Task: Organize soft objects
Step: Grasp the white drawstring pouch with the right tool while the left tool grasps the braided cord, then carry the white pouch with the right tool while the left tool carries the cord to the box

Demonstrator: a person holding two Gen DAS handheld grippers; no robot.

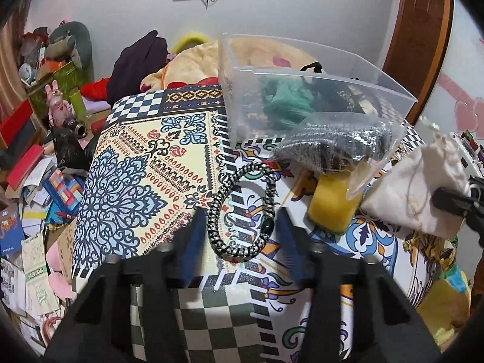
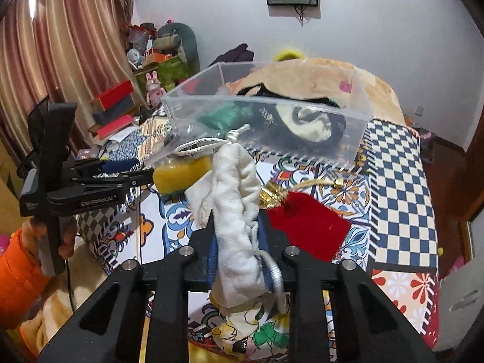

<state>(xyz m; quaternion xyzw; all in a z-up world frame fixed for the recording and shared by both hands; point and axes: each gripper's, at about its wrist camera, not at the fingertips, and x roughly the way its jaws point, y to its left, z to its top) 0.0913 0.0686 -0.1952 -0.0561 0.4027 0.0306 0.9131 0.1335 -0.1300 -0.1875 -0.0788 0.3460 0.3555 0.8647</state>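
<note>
A black-and-white braided cord loop [image 1: 236,254] lies on the patterned cloth. My left gripper [image 1: 242,214] is closed around it, with a blue pad against each side. In the right wrist view, my right gripper [image 2: 236,224] is shut on a white drawstring pouch [image 2: 233,199] with a silver cord, which stands up between the pads. The left gripper [image 2: 142,171] shows at the left of that view, and the right gripper [image 1: 444,199] with the pouch [image 1: 408,193] shows at the right edge of the left wrist view. Behind stands a clear plastic box [image 1: 393,90] [image 2: 193,106] holding green and black soft items.
A clear bag with a grey knit piece [image 1: 332,145] leans on the box, a yellow sponge [image 1: 332,202] [image 2: 181,175] below it. A red velvet pouch [image 2: 308,227] with gold cord lies to the right. A hand in an orange sleeve [image 2: 18,272] holds the left gripper. Clutter fills the floor [image 1: 36,181].
</note>
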